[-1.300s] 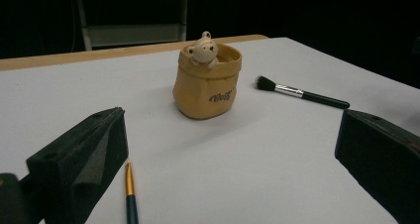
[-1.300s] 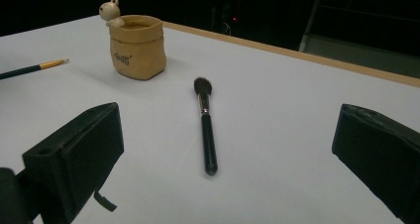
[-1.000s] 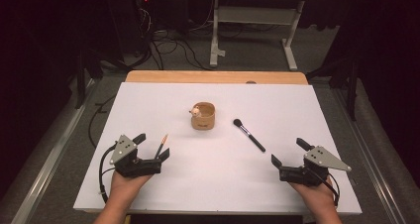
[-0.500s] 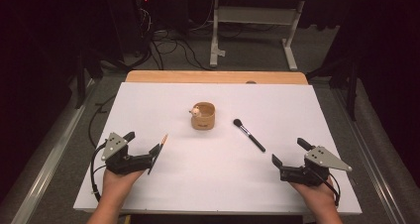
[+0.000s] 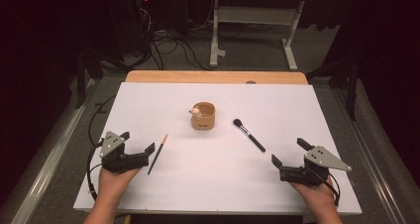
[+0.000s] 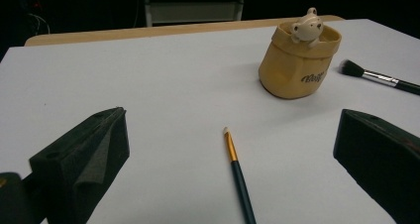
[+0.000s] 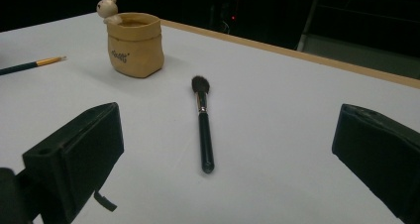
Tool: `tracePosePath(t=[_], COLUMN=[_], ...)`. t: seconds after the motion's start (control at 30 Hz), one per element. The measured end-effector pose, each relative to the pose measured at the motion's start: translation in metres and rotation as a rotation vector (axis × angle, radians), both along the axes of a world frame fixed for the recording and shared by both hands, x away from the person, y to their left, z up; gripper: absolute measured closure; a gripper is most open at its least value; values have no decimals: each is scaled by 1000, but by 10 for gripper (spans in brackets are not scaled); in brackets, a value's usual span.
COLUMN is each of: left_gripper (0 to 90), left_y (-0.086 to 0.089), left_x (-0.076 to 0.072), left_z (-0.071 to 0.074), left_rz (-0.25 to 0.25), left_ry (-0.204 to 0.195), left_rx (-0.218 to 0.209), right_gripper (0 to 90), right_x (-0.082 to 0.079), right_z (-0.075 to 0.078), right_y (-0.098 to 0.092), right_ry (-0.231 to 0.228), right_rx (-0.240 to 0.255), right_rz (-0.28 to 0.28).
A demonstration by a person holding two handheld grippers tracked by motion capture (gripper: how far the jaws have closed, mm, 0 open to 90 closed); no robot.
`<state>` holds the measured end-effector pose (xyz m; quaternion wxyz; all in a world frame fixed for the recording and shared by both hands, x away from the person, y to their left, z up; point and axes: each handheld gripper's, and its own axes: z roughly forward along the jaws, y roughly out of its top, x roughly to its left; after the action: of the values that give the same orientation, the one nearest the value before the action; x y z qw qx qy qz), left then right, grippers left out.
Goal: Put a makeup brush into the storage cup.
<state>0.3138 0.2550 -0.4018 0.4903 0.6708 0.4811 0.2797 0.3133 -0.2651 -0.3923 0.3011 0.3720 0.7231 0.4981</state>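
Two hand-held grippers at the near edge of the white worktop (image 5: 148, 105), both with jaws spread wide and nothing between them. Left hand-held gripper (image 5: 136, 152) low at about 8 o'clock of the worktop; right hand-held gripper (image 5: 289, 152) at about 4 o'clock.

Just beside the left one, toward its 1 o'clock in the high view, a thin paintbrush (image 5: 157, 153): dark green handle, gold ferrule, pale tip. Long axis running from 7 to 1 o'clock, tip away from the person. In the left gripper view the paintbrush (image 6: 236, 172) lying between the two open jaws, pointing almost straight ahead toward 12, handle end nearest. Judged from that: a short push forward, then a squeeze across the handle, jaws already square to the axis.

Makeup brush (image 5: 249, 134) well apart from the paintbrush, lying from 10 to 4 o'clock, bristles at the far end, handle end toward the right hand-held gripper and plainly nearer to it than to the left. In the right gripper view, makeup brush (image 7: 202, 122) ahead at 12 between the open jaws, not touched.

At the centre, a tan bag-shaped pot (image 5: 204, 116) with a small pale figure on its rim, upright, beyond both brushes.

Count: two hand-held grippers, one paintbrush, one makeup brush, one pot.
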Motion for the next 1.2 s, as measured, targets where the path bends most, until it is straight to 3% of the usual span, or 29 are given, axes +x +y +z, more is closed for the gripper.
tracePosePath(t=[0.8, 1.2], left_gripper=[34, 45], left_y=[4, 5], left_x=[5, 9], left_z=[-1, -3], left_rz=[16, 22], left_ry=[108, 175], left_rx=[34, 75], right_gripper=[9, 9], right_x=[1, 1], right_z=[-1, -1], right_y=[0, 1], right_ry=[-1, 8], right_rx=[-10, -9], right_rz=[7, 2])
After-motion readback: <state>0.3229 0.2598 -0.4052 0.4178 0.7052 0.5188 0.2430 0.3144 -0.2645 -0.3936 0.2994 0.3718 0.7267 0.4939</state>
